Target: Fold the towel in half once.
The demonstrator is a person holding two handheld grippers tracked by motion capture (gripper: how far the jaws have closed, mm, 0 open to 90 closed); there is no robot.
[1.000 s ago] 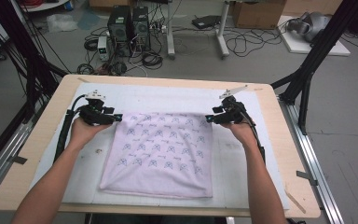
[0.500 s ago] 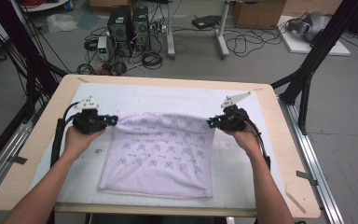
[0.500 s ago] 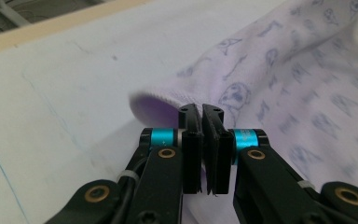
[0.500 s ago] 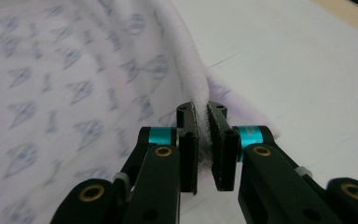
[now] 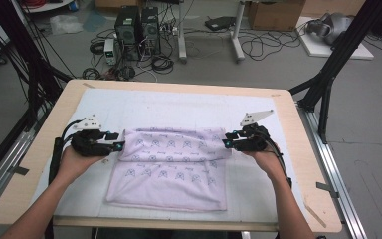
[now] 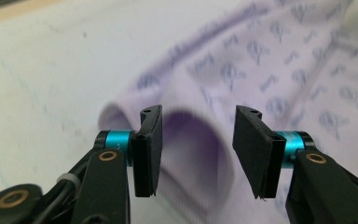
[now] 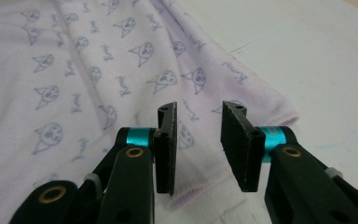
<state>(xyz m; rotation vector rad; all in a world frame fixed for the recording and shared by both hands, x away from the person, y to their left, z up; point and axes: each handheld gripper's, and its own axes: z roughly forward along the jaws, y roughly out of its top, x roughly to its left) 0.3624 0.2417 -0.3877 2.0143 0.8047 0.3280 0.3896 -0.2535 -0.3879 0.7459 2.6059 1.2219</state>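
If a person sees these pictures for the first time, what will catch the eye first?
Probably the pale lilac cloth with small printed cat faces, lying in the middle of the white mat on the wooden table, its far edge folded toward the person. At the two ends of that fold are the left gripper and the right gripper. Both have just been opening; their jaws stand apart around the cloth edge.

We count one lilac printed cloth (image 5: pixel 171 164) lying on one white mat (image 5: pixel 179 107), which covers one wooden table (image 5: pixel 298 149). We count two handheld grippers, the left gripper (image 5: pixel 120 140) and the right gripper (image 5: pixel 227 140), each with two black jaws, and two forearms. On the floor beyond, we count two computer towers (image 5: pixel 138 25) and one cardboard box (image 5: pixel 273 12).
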